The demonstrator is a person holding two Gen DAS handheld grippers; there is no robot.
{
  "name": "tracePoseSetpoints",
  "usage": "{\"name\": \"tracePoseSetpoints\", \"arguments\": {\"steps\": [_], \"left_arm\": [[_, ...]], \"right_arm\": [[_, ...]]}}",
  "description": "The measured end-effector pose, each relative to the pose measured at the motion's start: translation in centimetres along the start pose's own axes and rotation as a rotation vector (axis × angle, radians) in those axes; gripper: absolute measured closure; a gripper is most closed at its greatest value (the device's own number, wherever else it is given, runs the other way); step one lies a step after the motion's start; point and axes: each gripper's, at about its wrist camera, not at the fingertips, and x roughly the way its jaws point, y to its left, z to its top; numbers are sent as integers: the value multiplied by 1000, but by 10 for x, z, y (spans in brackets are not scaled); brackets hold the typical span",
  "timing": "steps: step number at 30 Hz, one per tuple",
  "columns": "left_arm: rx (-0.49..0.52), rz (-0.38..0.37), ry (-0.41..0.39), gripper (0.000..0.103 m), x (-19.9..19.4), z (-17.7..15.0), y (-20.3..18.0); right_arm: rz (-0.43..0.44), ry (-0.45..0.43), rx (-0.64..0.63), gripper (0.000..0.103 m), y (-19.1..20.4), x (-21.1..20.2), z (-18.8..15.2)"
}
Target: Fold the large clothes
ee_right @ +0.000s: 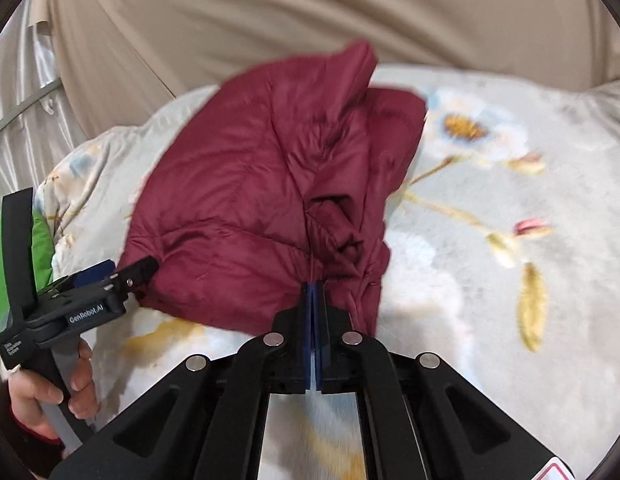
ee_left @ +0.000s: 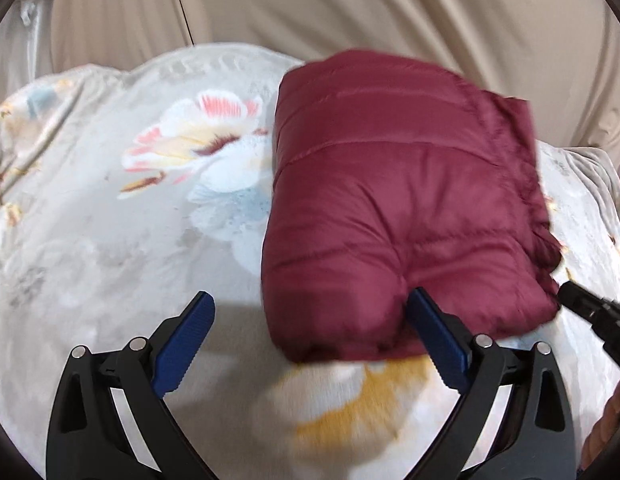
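The right gripper (ee_right: 313, 286) is clenched on the near edge of the folded maroon puffer jacket (ee_right: 246, 196). The left gripper (ee_left: 310, 312) stands released, one finger touching the jacket, which lies on the floral blanket (ee_left: 110, 220).

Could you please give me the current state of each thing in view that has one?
Maroon puffer jacket: folded into a bundle, lying on the blanket.
Left claw: open, one finger against the jacket's near edge.
Right claw: shut on the jacket's edge.
Floral blanket: spread flat under the jacket.
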Motion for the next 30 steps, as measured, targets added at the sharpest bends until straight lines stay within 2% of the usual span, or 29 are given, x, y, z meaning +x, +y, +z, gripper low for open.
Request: {"name": "tracePoseSetpoints", "arguments": {"steps": [3, 9, 13, 15, 20, 25, 30], "left_arm": [[12, -16, -27, 8, -21, -19, -11], [2, -27, -31, 7, -38, -53, -25], [-15, -32, 11, 7, -35, -65, -29], [-12, -18, -2, 7, -36, -65, -30], [-12, 16, -1, 7, -34, -67, -30], [13, 45, -10, 7, -37, -69, -34], [67, 68, -17, 7, -40, -71, -44]], "right_arm": [[-24, -9, -14, 101, 6, -12, -10], [-53, 57, 5, 92, 23, -15, -47], [-107, 91, 11, 75, 31, -9, -74], [-135, 106, 20, 73, 34, -7, -82], [-196, 60, 9, 68, 39, -14, -83], [-195, 54, 49, 68, 35, -16, -84], [-199, 49, 36, 67, 32, -15, -83]]}}
